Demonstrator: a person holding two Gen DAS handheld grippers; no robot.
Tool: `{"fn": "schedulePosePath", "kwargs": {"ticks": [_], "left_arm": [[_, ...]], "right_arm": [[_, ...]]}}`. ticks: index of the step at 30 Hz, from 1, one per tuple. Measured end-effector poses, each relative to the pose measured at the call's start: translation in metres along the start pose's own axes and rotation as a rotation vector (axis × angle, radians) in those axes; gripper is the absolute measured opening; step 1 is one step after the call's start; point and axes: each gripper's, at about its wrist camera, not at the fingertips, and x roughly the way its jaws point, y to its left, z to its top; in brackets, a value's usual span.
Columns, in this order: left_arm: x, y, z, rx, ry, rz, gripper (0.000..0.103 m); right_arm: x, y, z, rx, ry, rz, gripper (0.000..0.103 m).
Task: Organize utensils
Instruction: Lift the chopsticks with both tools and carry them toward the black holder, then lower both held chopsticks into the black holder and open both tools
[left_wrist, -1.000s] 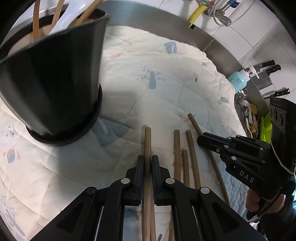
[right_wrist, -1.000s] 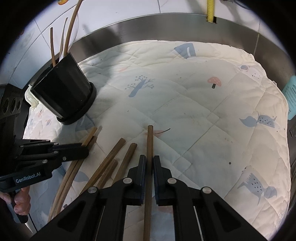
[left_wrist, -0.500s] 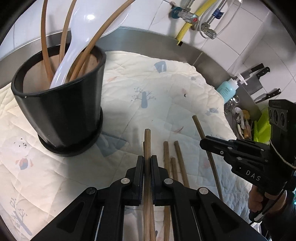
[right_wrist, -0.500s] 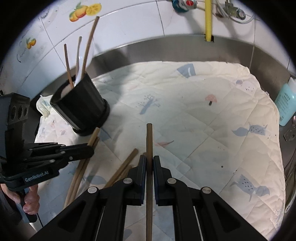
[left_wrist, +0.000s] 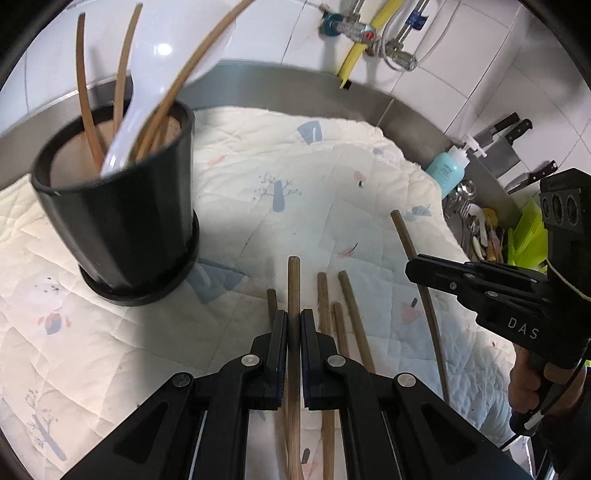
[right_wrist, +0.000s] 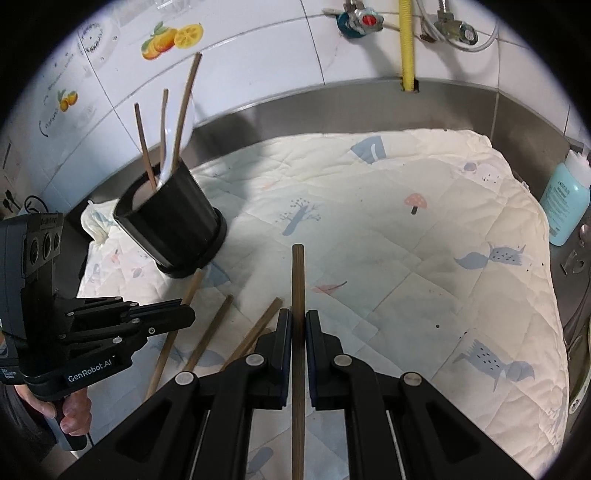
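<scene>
A black utensil pot (left_wrist: 118, 221) stands on the quilted mat at the left; it holds several wooden chopsticks and a white spoon (left_wrist: 129, 122). It also shows in the right wrist view (right_wrist: 173, 229). My left gripper (left_wrist: 294, 317) is shut on a wooden chopstick (left_wrist: 294, 288), held above the mat to the right of the pot. My right gripper (right_wrist: 298, 317) is shut on another wooden chopstick (right_wrist: 297, 280), lifted above the mat. Several loose chopsticks (left_wrist: 347, 317) lie on the mat below the grippers.
The quilted mat (right_wrist: 406, 229) covers a steel counter with a raised back edge (right_wrist: 332, 107). A teal soap bottle (right_wrist: 565, 199) stands at the right. Knives (left_wrist: 517, 129) hang on the wall, and cutlery (left_wrist: 476, 225) sits in a rack at the far right.
Both grippers have risen and pulled back, each lifting its chopstick off the mat. The pot now looks farther away and its inside shows.
</scene>
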Motion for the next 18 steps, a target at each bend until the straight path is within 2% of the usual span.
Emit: {"fn": "schedulePosePath", "kwargs": {"ticks": [7,13,18], "left_arm": [[-0.054,-0.001,0.001,0.004,-0.109,0.018,0.006],[-0.114,-0.002,0.003,0.009,-0.234,0.036,0.006],[-0.17,0.001,0.017,0.004,-0.37,0.075,0.006]], "right_arm": [[-0.03,0.011,0.004,-0.027,-0.07,0.021,0.01],[-0.056,0.023,0.009,-0.06,-0.138,0.042,0.01],[-0.078,0.035,0.021,-0.093,-0.204,0.058,0.01]]}}
